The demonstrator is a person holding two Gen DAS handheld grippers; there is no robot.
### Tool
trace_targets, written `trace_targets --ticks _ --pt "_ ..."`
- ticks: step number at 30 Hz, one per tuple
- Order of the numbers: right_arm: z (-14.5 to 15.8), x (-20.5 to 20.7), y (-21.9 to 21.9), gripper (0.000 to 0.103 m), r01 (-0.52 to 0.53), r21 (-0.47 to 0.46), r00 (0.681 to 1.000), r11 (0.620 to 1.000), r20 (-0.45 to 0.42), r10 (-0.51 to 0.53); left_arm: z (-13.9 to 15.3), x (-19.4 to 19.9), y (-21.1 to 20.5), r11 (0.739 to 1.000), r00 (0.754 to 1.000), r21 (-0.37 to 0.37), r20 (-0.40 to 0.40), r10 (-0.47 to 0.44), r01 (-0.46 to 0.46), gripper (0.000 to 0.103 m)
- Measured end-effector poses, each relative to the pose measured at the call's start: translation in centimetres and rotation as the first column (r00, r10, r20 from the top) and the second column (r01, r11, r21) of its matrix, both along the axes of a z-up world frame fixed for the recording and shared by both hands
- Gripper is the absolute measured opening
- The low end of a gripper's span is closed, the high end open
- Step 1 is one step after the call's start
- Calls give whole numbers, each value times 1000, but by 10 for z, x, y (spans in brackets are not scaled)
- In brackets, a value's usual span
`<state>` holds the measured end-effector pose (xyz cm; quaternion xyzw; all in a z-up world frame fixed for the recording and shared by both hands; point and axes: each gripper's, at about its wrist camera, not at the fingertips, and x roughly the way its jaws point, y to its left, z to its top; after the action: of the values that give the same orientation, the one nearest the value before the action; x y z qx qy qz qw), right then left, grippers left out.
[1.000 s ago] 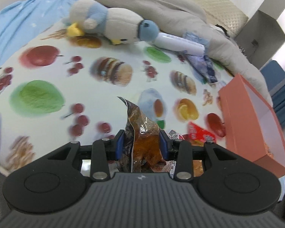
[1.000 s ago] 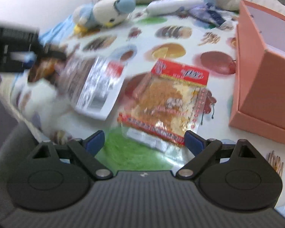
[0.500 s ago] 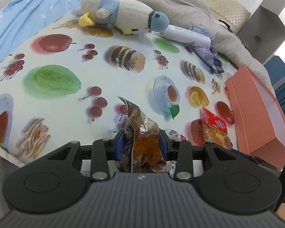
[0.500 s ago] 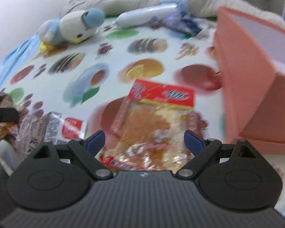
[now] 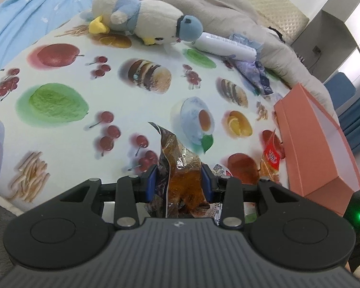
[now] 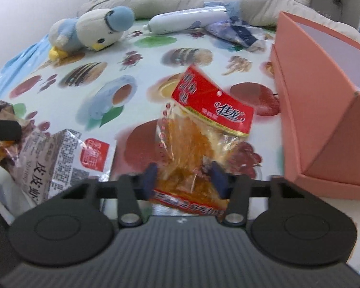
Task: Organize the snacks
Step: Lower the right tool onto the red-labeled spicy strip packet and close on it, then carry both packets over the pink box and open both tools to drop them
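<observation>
Cloth (image 5: 136, 91): white, printed with red apples, cherries, green blobs, orange slices, brown pastries. Box (image 6: 324, 110): salmon outside, white inside. Plush (image 5: 141, 21): cream body, light blue cap and wing, yellow beak and feet. Tube (image 6: 187, 20): white. Snack bag (image 6: 204, 129): clear, orange contents, red header, white lettering. Brown bag (image 5: 182, 168): clear, amber-brown contents. Gripper pads (image 5: 151, 182): blue; bodies black. Sheet (image 5: 24, 16): pale blue. Blanket (image 5: 204, 2): grey-beige.

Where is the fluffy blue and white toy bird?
The blue and white plush bird lies on its side at the far edge of the fruit-print cloth, beside the white tube, just in front of the grey blanket.
</observation>
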<state>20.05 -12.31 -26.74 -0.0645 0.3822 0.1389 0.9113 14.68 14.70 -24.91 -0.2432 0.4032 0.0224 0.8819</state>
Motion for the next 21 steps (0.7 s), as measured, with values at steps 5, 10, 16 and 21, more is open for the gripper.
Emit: trace_targets --ticks 5,10,16,21 --pt "7 -2 -12 37 33 37 999 999 5 -34 12 7 -9 1000 1000 10 20 -24 23 43" --pt "23 -11 -22 36 43 90 999 995 11 -44 27 11 -17 998 998 40 36 -49 47 43" --pt "61 -33 -31 36 -12 159 999 987 43 5 53 9 -22 993 995 85 55 -81 76 43" --pt "90 -52 -42 36 -36 201 998 979 56 25 77 5 -32 988 995 132 45 -85 78 43"
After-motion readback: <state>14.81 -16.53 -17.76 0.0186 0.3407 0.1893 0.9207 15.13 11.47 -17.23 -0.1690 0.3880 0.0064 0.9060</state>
